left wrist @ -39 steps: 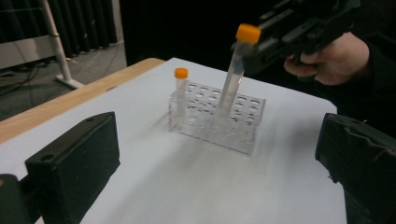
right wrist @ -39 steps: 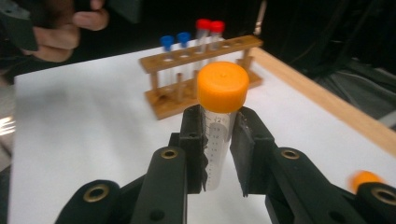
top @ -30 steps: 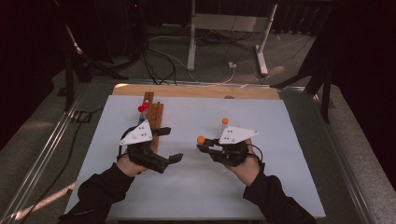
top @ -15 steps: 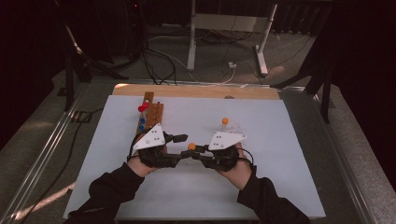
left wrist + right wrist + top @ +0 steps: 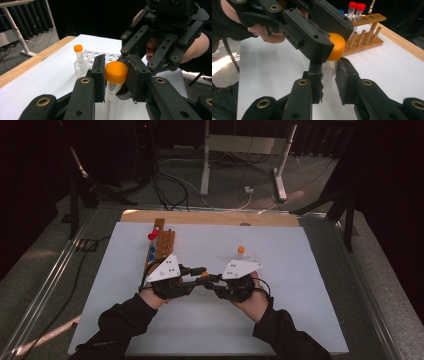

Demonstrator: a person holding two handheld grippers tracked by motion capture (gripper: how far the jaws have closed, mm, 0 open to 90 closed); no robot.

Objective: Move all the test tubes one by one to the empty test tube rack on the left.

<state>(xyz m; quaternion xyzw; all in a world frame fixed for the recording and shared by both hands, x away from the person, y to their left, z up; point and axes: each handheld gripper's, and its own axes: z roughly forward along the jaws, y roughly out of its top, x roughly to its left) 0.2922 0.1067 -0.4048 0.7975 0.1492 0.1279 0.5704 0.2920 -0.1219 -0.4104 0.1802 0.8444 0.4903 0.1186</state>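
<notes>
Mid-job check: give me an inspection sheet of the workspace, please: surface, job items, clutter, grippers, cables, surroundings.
Surface: white board on a wooden table top, bare at the front.
Job's things: orange-capped tube held upright between both grippers; clear rack with a second orange-capped tube; wooden rack with red-capped tubes.
Clutter: nothing seen.
Grippers: left gripper has just been closing, pads on the cap; right gripper shut on the tube body.
Cables: loose cables on the floor beyond the table.
Surroundings: dark room, desk legs behind.
</notes>
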